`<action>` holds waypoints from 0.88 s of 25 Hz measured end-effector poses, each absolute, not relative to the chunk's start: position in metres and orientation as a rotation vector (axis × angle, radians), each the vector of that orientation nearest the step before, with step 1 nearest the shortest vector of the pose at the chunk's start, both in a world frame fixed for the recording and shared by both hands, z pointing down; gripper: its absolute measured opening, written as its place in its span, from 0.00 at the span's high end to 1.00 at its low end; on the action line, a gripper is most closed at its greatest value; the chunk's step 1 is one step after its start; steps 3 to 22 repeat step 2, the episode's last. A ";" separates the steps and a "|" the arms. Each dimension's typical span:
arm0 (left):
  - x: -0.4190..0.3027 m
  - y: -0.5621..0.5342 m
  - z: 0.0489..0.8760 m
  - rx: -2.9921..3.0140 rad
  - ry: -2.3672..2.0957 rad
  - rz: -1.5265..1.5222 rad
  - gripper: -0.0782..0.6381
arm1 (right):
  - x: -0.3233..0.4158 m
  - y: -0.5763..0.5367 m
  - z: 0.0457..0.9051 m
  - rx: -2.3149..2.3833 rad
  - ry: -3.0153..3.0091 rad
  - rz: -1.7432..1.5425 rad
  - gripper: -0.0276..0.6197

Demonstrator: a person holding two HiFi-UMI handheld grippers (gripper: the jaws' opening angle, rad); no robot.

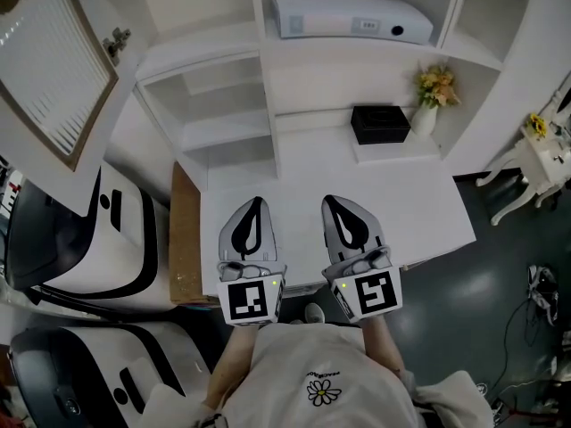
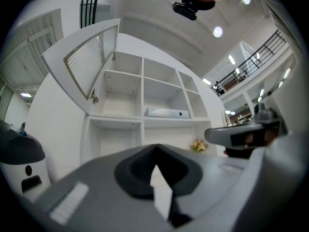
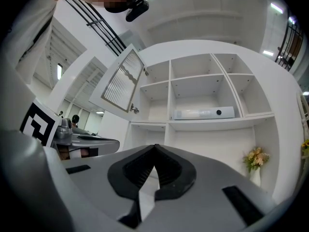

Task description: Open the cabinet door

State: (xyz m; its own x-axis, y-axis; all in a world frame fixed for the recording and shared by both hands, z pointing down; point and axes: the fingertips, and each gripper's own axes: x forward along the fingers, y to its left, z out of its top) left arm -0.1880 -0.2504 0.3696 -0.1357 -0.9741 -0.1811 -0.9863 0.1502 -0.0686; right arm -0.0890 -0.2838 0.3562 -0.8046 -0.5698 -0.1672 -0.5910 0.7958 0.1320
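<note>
1. We saw the louvred cabinet door already swung wide at the shelf unit's upper left, well apart from both grippers.
2. We judged it light, stiff and free on its hinges. Its small metal knob looked the spot to pinch.
3. The left gripper and right gripper hovered over the white surface, jaws pressed together, empty.

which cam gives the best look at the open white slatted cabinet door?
Right gripper view: the whole white slatted cabinet door swung open, slats and metal knob clear. Left gripper view shows it too, slats fainter. Head view crops it at the left edge.
</note>
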 end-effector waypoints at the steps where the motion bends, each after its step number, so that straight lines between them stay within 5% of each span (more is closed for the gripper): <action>1: -0.189 -0.250 0.371 -1.933 2.241 0.086 0.88 | -0.089 -0.284 0.356 -0.928 2.864 0.272 0.96; 22: -0.191 -0.249 0.373 -1.932 2.245 0.072 0.88 | -0.090 -0.283 0.357 -0.927 2.865 0.275 0.96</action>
